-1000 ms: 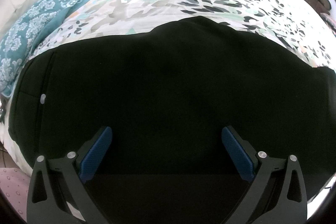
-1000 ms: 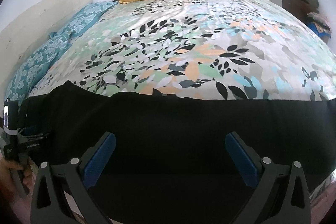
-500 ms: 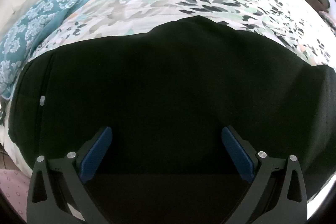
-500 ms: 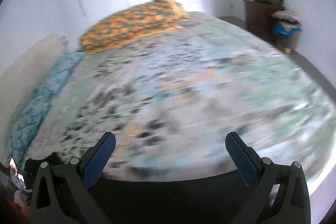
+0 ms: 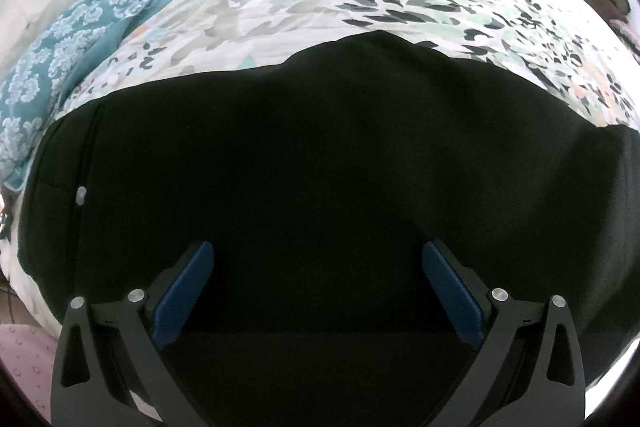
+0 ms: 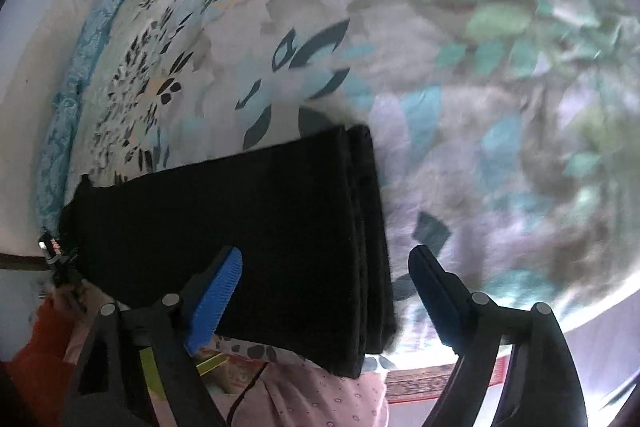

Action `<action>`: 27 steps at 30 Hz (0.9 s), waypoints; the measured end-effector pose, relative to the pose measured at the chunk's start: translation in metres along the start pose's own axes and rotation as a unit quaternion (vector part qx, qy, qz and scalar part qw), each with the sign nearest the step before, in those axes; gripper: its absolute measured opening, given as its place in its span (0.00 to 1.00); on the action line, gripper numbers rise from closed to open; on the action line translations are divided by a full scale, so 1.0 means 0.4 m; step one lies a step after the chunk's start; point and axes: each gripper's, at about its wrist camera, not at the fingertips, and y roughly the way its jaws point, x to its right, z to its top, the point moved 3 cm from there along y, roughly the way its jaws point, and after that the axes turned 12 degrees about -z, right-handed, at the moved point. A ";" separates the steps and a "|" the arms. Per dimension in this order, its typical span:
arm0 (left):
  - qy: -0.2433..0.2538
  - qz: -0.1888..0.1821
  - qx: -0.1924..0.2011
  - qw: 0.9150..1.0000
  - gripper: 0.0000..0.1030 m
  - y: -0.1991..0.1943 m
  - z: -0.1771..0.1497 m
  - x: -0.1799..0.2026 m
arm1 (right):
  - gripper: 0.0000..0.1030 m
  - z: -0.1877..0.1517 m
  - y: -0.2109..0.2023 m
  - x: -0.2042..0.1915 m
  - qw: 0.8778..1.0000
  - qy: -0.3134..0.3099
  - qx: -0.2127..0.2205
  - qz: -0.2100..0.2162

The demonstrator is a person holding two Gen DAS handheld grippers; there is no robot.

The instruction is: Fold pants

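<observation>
Right tongs (image 6: 324,281) closing over hem end of black pants (image 6: 240,219), not yet gripping. Left tongs (image 5: 318,291) released. Risk: pinching only top layer, stack splays on bed (image 6: 480,107).

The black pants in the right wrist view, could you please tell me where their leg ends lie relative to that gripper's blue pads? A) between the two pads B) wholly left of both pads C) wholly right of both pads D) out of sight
A: the stacked hem edges of the black pants lie between the blue pads of the right gripper, whose jaws are closing but not yet touching the cloth.
</observation>
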 end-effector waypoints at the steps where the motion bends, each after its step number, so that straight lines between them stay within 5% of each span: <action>1: 0.000 0.000 0.000 1.000 1.00 0.000 0.000 0.000 | 0.79 -0.007 0.015 -0.004 1.000 -0.004 -0.004 0.008; 5: -0.004 0.002 0.002 1.000 1.00 -0.002 -0.002 0.001 | 0.78 -0.016 0.027 -0.009 0.999 -0.010 -0.007 0.037; 7: -0.005 0.002 0.003 1.000 1.00 -0.002 -0.003 0.000 | 0.69 -0.020 0.021 -0.002 0.998 -0.005 -0.012 0.064; 9: -0.005 0.003 0.005 1.000 1.00 -0.002 -0.004 0.001 | 0.38 -0.025 0.026 -0.005 0.995 0.000 -0.024 0.096; 16: -0.008 0.006 0.010 1.000 1.00 -0.003 -0.005 0.002 | 0.25 -0.028 0.056 -0.035 0.997 -0.004 -0.039 0.064; 18: -0.008 0.005 0.010 1.000 1.00 -0.003 -0.004 0.001 | 0.12 -0.026 0.052 -0.058 0.995 -0.001 -0.041 0.094; 27: -0.011 0.000 0.004 1.000 1.00 -0.005 -0.001 -0.003 | 0.12 -0.039 -0.032 -0.170 0.978 0.038 0.015 0.205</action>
